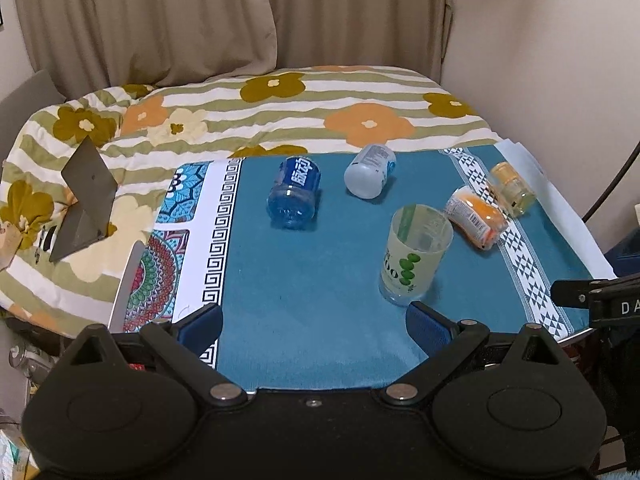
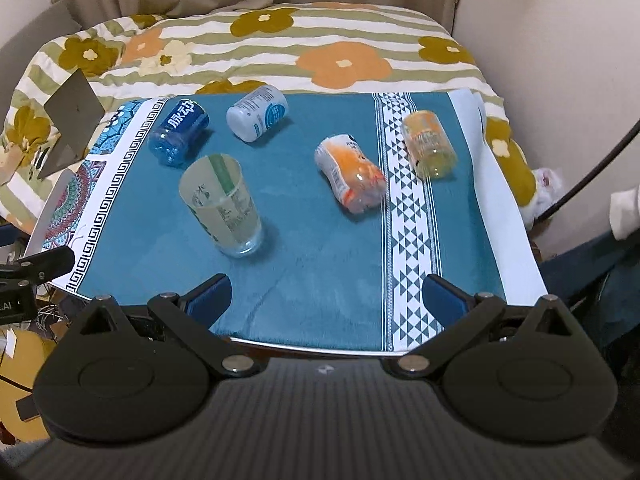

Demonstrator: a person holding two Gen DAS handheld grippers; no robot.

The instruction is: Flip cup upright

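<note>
A pale green translucent cup (image 1: 414, 254) stands upright on the teal cloth (image 1: 312, 272), open mouth up; it also shows in the right wrist view (image 2: 222, 210). Four other cups lie on their sides: a blue one (image 1: 294, 196) (image 2: 178, 132), a white one (image 1: 370, 170) (image 2: 258, 114), an orange one (image 1: 476, 216) (image 2: 352, 174) and a yellow one (image 1: 512, 188) (image 2: 430, 144). My left gripper (image 1: 314, 322) is open and empty, just short of the green cup. My right gripper (image 2: 326, 294) is open and empty at the table's near edge.
The cloth has patterned white borders (image 2: 412, 216) at left and right. Behind the table lies a flowered striped blanket (image 1: 280, 108) with a dark grey stand (image 1: 86, 200) on it. Curtains and a wall close the back. The other gripper's black tip (image 1: 592, 292) shows at right.
</note>
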